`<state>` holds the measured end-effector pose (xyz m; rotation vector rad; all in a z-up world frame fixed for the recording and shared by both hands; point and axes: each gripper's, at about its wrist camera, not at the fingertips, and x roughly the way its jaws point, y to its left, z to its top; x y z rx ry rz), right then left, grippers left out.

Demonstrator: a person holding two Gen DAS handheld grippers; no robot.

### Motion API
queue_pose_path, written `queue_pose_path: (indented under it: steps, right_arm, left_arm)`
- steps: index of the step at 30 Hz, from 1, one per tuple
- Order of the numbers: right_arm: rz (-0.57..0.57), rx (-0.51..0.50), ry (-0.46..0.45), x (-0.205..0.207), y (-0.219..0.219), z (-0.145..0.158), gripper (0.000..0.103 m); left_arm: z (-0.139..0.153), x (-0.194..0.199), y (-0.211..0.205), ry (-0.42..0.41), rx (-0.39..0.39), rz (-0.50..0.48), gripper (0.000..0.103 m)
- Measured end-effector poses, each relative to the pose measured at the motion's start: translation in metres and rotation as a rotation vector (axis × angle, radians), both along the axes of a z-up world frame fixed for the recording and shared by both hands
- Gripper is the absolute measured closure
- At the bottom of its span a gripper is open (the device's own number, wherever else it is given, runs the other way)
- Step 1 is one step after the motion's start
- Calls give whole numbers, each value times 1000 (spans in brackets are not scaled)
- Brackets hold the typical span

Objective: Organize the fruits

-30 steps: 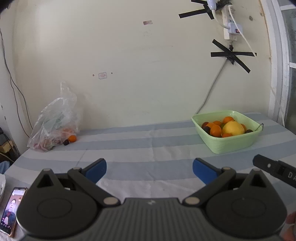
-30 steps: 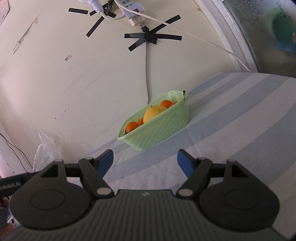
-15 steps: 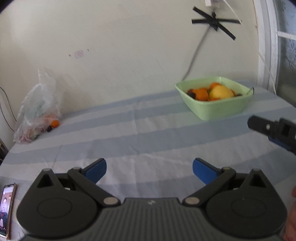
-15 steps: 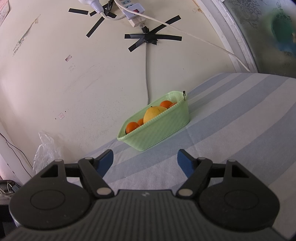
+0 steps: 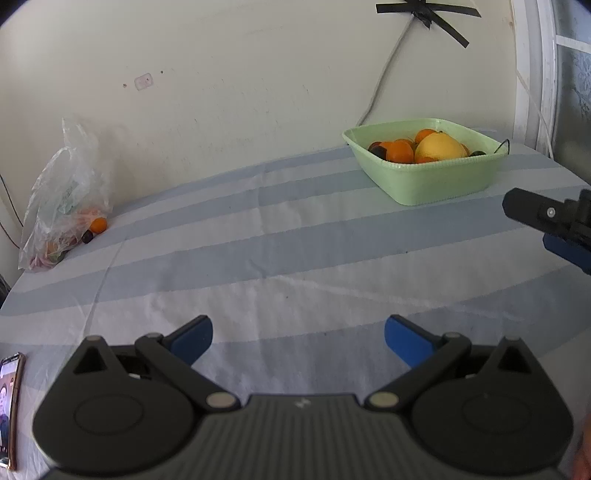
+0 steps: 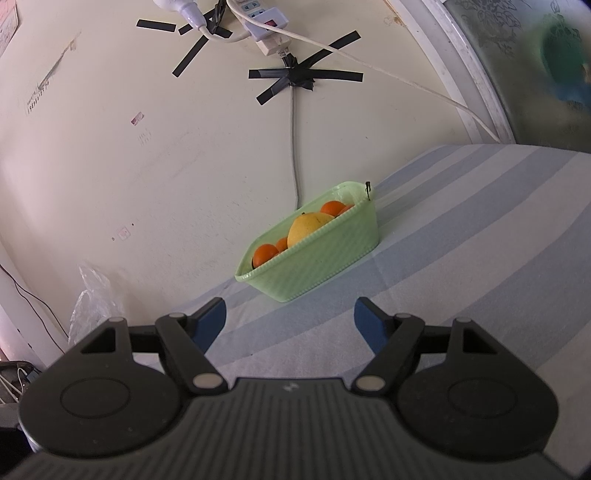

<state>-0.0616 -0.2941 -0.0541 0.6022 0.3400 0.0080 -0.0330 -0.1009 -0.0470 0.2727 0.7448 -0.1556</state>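
Left tool (image 5: 298, 334) advanced; fruits (image 5: 424, 147) heaped.

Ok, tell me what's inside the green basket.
The green basket holds one large yellow fruit, several small oranges and a couple of dark fruits. Its walls and the top fruit hide whatever lies underneath, so no full count.

- Home room, lived-in, not a lab or shop
- Table with blue-and-white striped cloth (image 5: 295, 236), set against a scuffed cream wall (image 5: 229, 74)
- Power strip (image 6: 264, 31) and cable stuck to the wall with black tape (image 6: 301, 79)
- Window frame (image 5: 532, 74) at right
- Green fruit bowl (image 5: 436, 177), crumpled plastic bag (image 5: 62, 195), phone (image 5: 9, 402) on the table
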Motion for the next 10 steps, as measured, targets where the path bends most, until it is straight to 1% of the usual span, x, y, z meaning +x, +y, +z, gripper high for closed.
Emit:
queue_pose_path:
  steps: [2,6,10]
  right_arm:
    - [0,0,0,-1,0,0,24]
    - [0,0,-1,-1,0,0,24]
    - [0,0,-1,0,0,0,24]
  left_arm:
    - [0,0,0,2,-1,-5,0]
    - [1,-5,-1,-32,1,-22,0]
    - [1,-2,-1,-20,-8,-23,0]
